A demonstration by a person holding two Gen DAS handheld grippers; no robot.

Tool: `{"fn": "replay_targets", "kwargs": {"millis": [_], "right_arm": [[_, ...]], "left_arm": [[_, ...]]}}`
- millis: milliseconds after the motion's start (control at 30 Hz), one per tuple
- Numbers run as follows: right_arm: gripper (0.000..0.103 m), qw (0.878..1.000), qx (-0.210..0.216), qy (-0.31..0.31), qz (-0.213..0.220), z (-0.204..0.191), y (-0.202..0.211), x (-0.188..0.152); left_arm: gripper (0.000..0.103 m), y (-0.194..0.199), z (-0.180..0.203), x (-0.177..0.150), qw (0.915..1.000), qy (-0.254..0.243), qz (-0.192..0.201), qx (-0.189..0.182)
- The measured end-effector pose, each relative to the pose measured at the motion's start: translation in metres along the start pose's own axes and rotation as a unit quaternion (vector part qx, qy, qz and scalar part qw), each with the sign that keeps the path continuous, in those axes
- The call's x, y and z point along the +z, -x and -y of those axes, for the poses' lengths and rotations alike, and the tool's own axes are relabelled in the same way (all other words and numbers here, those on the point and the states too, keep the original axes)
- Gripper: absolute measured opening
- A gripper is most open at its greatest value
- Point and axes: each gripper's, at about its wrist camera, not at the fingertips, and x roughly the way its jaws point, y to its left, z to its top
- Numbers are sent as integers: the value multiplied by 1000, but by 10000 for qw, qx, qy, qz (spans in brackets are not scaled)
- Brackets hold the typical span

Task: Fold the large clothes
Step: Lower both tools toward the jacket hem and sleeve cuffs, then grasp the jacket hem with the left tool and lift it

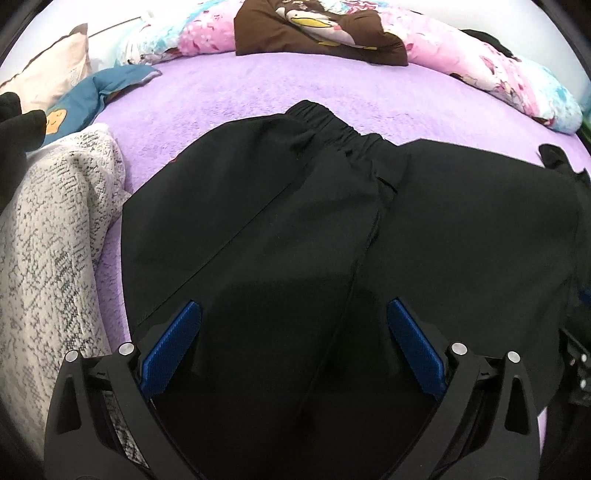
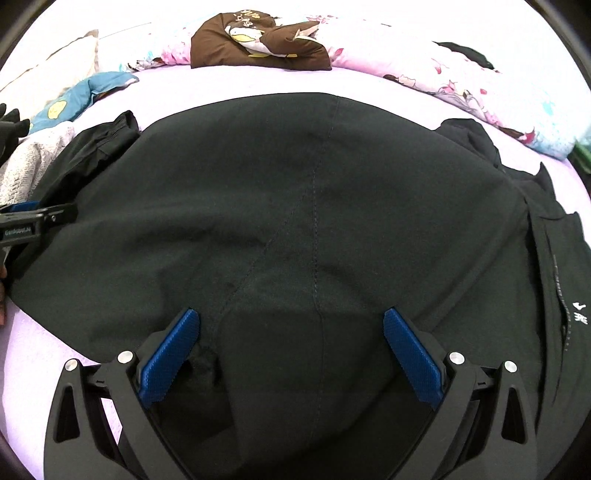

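Black trousers (image 1: 295, 221) lie folded on a purple bed cover (image 1: 229, 88), their elastic waistband (image 1: 332, 123) pointing away. They fill the right wrist view (image 2: 295, 206) too. My left gripper (image 1: 293, 310) is open just above the cloth, blue pads (image 1: 173, 347) spread wide with nothing between them. My right gripper (image 2: 291, 319) is open over the trousers in the same way. The left gripper's tip also shows at the left edge of the right wrist view (image 2: 37, 218).
A grey-and-white knit garment (image 1: 55, 236) lies left of the trousers. A second black garment with white print (image 2: 561, 280) lies at the right. A brown penguin-print piece (image 1: 317, 29), pink floral bedding (image 1: 491, 70), a blue cloth (image 1: 92, 96) and a beige pillow (image 1: 55, 70) line the back.
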Motion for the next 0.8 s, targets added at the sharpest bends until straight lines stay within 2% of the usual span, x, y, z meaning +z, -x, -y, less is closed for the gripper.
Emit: {"fn": "replay_targets", "kwargs": {"millis": [33,67,167,300,367,467,633,700,800], "right_arm": [[98,10000,16,-13,-5,1,0,0],[98,10000,37,-32,-13,1,1,0],[98,9999,72,-49,-49,3,2,1],[98,9999,42,-131,-102,3,4,1],[98,9999,7,-141,-100,3,5,0],[98,9999,-18,-126,-112,4,5,-1],[98,9997,57,-186,-145,7,7,-1],[98,9995,134,-238,-165,10,9,0],[98,9981,369,-434,-232,19,18,-2]], "left_arm": [[76,3,-2,1,10000,29,60,40],[57,5,-4,2,9999,51,81,63],[47,5,-7,6,10000,58,-23,64],[12,8,-11,8,9996,201,4,207],[5,12,-10,8,9995,232,19,208],[2,24,-9,9,9995,228,143,134],[1,60,-12,19,9976,437,539,-40],[1,81,-13,25,9953,563,750,-249],[1,119,0,33,9917,483,1109,-444]]}}
